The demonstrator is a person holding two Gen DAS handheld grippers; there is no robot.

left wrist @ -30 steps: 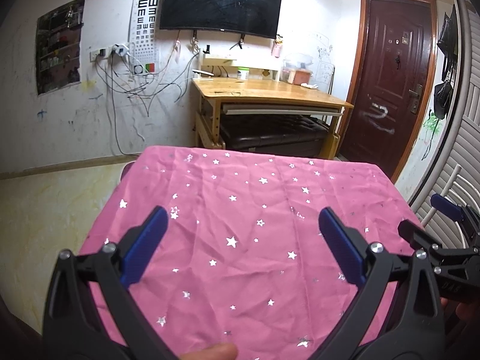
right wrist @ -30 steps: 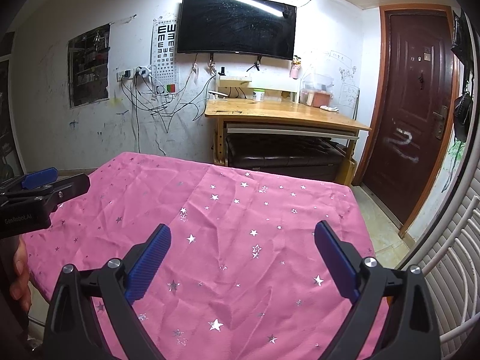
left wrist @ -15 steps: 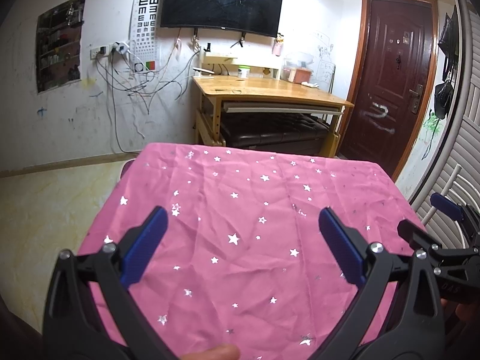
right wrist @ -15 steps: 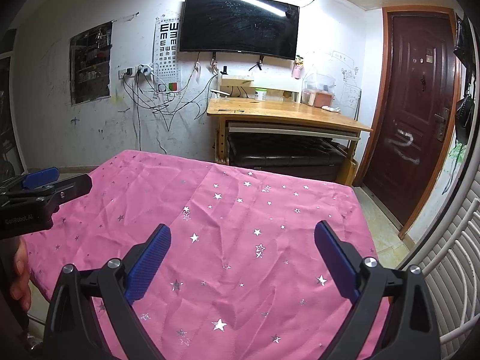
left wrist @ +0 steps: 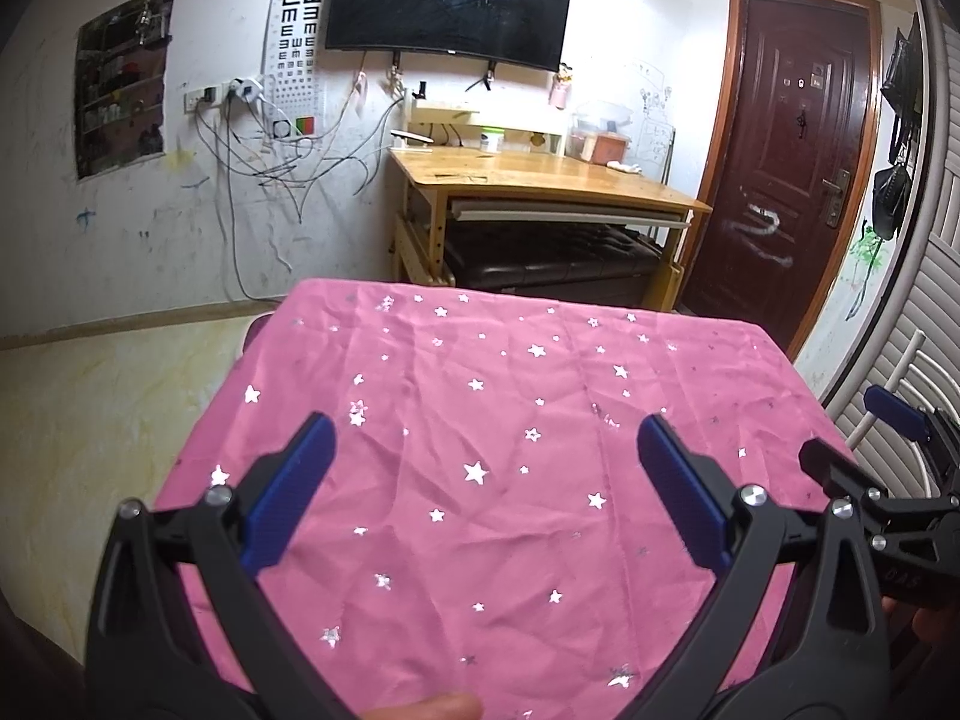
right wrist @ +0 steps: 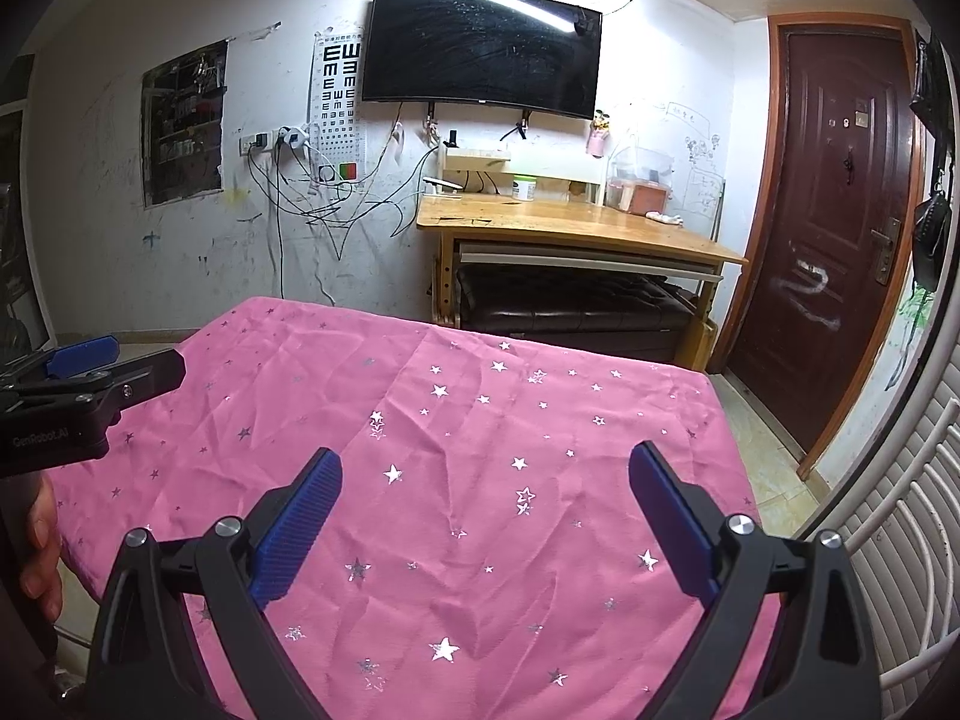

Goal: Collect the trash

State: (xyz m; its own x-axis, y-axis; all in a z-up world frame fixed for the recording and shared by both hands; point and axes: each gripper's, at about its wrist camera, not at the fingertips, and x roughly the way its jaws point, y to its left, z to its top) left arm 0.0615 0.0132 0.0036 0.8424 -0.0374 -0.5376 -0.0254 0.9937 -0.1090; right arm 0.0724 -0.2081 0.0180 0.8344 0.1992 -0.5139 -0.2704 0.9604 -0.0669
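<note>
- The left gripper hovers above the near part of a table covered with a pink star-printed cloth; its two blue-padded fingers stand wide apart with nothing between them.
- The right gripper hangs over the same cloth nearer the table's right edge, its fingers likewise spread wide and holding nothing.
- In the left wrist view the right gripper shows side-on at the table's right edge; in the right wrist view the left gripper shows side-on at the left edge, with part of a hand below it.
- The cloth lies wrinkled across the whole tabletop, and no trash can be seen on it in either view; where the task's trash is cannot be told.
- Beyond the table's far edge stands a wooden desk against the back wall, with a dark bench under it and small containers along its back edge.
- On the wall above the desk hangs a dark TV screen, with an eye chart and dangling cables to its left.
- At the far right is a dark brown door, and a white slatted panel sits at the near right.
</note>
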